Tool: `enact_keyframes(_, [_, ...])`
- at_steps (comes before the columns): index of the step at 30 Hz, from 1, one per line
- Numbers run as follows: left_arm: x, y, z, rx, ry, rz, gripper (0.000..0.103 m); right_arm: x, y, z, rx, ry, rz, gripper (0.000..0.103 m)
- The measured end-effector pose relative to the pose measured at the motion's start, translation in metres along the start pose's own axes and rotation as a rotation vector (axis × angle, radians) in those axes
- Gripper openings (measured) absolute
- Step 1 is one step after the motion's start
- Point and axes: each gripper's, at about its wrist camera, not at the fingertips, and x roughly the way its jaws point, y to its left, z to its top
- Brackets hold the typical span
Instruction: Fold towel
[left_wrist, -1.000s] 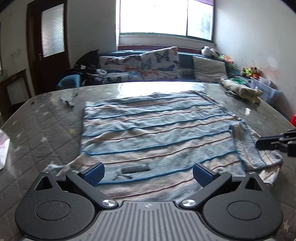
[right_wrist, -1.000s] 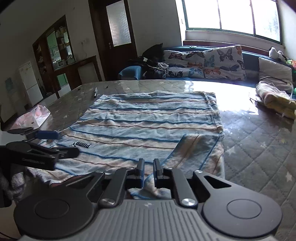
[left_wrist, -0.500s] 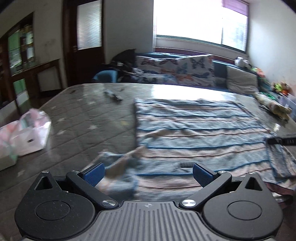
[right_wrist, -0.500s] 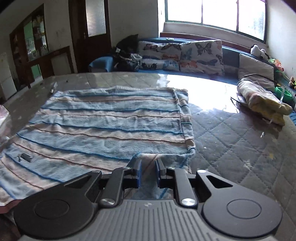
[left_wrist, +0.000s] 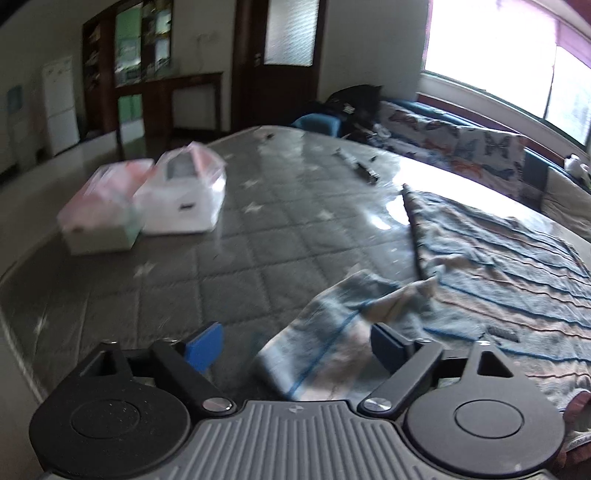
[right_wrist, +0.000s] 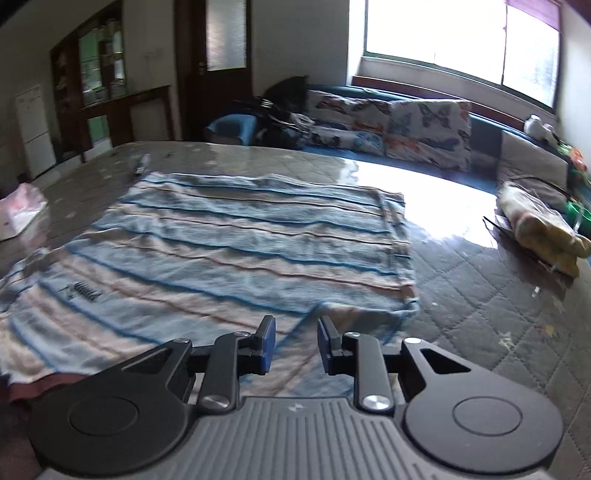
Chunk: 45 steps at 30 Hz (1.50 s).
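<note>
A blue and beige striped towel (right_wrist: 240, 240) lies spread on the grey quilted table (right_wrist: 498, 332). Its near right corner (right_wrist: 354, 317) is folded back onto it, just ahead of my right gripper (right_wrist: 296, 341). That gripper is open a little, with the fold lying flat under the gap and nothing pinched. In the left wrist view the towel (left_wrist: 498, 266) runs off to the right. Its near left corner (left_wrist: 332, 332) is rumpled and lies between the wide-open fingers of my left gripper (left_wrist: 295, 345). A small dark coiled thing (right_wrist: 86, 291) rests on the towel.
Two plastic-wrapped boxes (left_wrist: 177, 199) sit at the table's left side, near its edge. Dark pens (left_wrist: 364, 171) lie beyond the towel's far left corner. A yellowish wrapped bundle (right_wrist: 539, 229) lies at the far right. A sofa with butterfly cushions (right_wrist: 424, 129) stands behind the table.
My left gripper has swung left from the towel's middle to its rumpled near left corner. My right gripper's fingers have parted, and the folded corner now lies loose under them.
</note>
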Motion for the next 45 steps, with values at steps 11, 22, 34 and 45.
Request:
enact_keyframes(11, [-0.001, 0.01, -0.01, -0.069, 0.041, 0.023, 0.063, -0.02, 0.03, -0.019, -0.082, 0.012, 0.092, 0.037])
enact_keyframes(22, [-0.007, 0.01, -0.004, -0.085, -0.017, -0.044, 0.009, -0.016, 0.052, -0.036, -0.123, 0.041, 0.139, 0.058])
enact_keyframes(34, [-0.033, -0.001, 0.011, -0.125, -0.089, -0.207, 0.006, -0.016, 0.057, -0.043, -0.144, 0.04, 0.141, 0.067])
enact_keyframes(45, [-0.048, -0.097, 0.014, 0.072, -0.076, -0.602, 0.007, -0.017, 0.058, -0.043, -0.143, 0.036, 0.138, 0.067])
